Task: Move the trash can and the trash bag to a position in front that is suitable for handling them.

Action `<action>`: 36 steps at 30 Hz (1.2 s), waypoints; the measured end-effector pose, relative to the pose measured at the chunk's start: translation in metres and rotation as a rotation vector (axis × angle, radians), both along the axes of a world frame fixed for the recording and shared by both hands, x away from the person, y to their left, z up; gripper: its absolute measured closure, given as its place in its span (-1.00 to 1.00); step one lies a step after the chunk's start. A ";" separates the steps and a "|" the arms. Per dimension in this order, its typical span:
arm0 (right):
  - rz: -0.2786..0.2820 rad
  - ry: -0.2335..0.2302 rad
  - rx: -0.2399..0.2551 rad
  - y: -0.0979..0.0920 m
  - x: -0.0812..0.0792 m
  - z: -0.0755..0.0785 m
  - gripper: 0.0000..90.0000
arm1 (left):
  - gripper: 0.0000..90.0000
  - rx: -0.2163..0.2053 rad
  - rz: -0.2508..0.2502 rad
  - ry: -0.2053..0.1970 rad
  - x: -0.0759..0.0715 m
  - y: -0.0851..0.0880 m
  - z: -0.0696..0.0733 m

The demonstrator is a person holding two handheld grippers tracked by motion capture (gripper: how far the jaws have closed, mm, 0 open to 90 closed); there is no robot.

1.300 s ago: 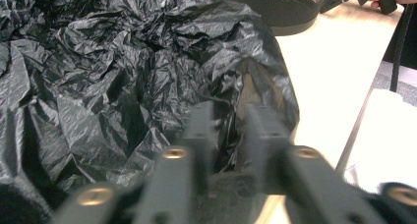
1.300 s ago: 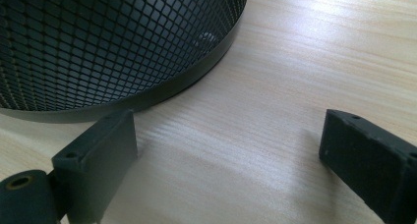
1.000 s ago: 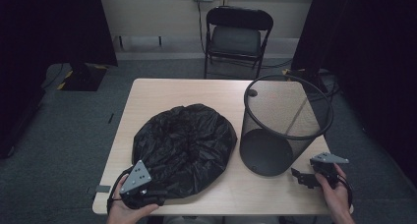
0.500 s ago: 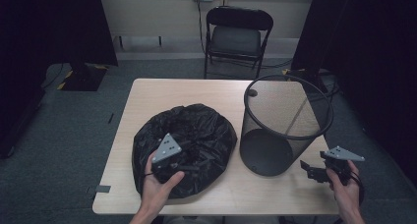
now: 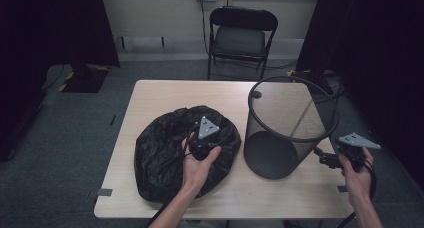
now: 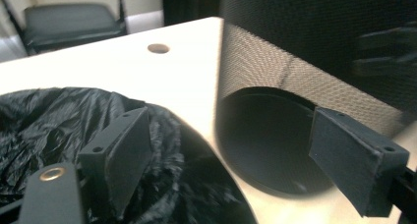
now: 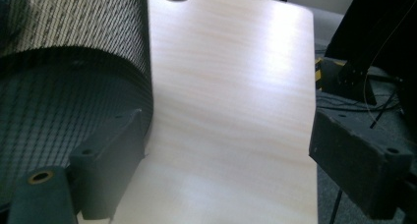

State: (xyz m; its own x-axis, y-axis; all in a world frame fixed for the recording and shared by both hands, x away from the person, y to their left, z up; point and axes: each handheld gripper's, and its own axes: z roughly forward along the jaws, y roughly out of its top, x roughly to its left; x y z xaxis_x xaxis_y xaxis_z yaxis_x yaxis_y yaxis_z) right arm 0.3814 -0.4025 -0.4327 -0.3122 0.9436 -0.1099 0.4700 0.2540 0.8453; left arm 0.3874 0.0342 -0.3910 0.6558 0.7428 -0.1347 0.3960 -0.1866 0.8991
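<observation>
Hovering over the crumpled black bag (image 5: pixel 165 153) on the table (image 5: pixel 150 95), the left gripper (image 5: pixel 202 140) stands wide open, the mesh bin (image 5: pixel 290 128) just beside it, while the right gripper (image 5: pixel 332 159), likewise wide, flanks the bin's far side.

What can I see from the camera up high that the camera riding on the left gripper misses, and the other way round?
The high view takes in both hands: the left gripper over the black bag, the right gripper beside the mesh bin, plus the floor. The left gripper view gives a close look along its own wide-open jaws, and at the bin's mesh weave. Both show the bag, the bin, the table and the folding chair.
</observation>
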 end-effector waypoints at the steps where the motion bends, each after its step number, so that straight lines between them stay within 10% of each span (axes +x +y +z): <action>1: 0.004 -0.001 -0.002 0.000 0.004 0.001 -0.72 | -0.64 0.007 0.007 0.004 0.004 -0.002 -0.003; 11: -0.043 -0.071 0.046 0.000 0.039 0.014 -0.70 | -0.64 -0.032 0.112 0.000 0.036 -0.014 -0.012; 15: 0.000 -0.089 0.115 0.005 0.044 0.015 -0.62 | -0.64 -0.042 0.082 -0.023 0.036 -0.017 -0.008; 29: 0.228 -0.101 0.081 0.032 0.035 0.016 -0.43 | -0.55 -0.061 0.118 -0.048 0.047 0.005 0.000; 36: 0.244 -0.105 0.085 0.038 0.037 0.015 -0.65 | -0.57 -0.054 0.129 -0.030 0.051 0.014 0.000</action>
